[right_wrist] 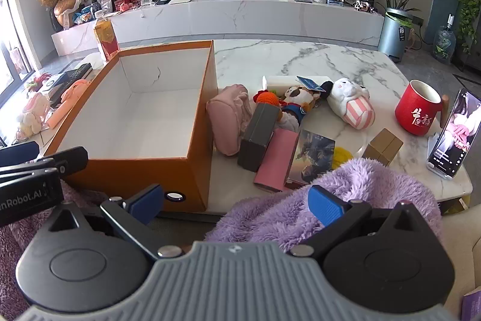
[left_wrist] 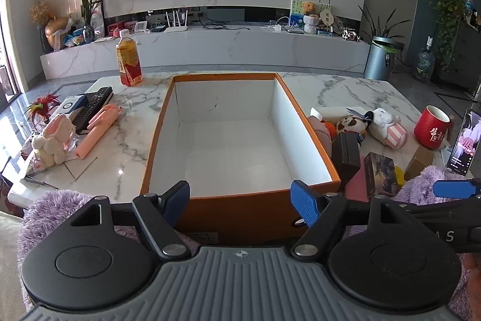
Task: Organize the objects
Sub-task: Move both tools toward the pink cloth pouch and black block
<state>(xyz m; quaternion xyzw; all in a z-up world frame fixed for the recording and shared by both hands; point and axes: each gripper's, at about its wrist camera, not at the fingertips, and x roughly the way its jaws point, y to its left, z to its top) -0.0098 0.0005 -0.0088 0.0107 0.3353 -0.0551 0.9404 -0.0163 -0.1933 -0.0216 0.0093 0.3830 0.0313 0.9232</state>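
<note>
An orange box with a white, empty inside stands open on the marble table (left_wrist: 354,89); its near wall (left_wrist: 240,209) shows in the left wrist view and its side wall (right_wrist: 135,173) in the right wrist view. My left gripper (left_wrist: 240,200) is open and empty, just before the box's near wall. My right gripper (right_wrist: 237,200) is open and empty, low at the table's front edge, right of the box. Right of the box lies a pile: a pink pouch (right_wrist: 231,116), a dark box (right_wrist: 258,134), a pink box (right_wrist: 275,158), a picture box (right_wrist: 312,155), plush toys (right_wrist: 297,101) and a white striped plush (right_wrist: 351,104).
A red mug (right_wrist: 418,107), a propped phone (right_wrist: 454,134) and a tan carton (right_wrist: 383,145) stand at the right. A tea bottle (left_wrist: 128,59), remotes (left_wrist: 91,107), a pink tool (left_wrist: 97,131) and a plush rabbit (left_wrist: 54,140) lie left. Purple fleece (right_wrist: 345,185) covers the foreground.
</note>
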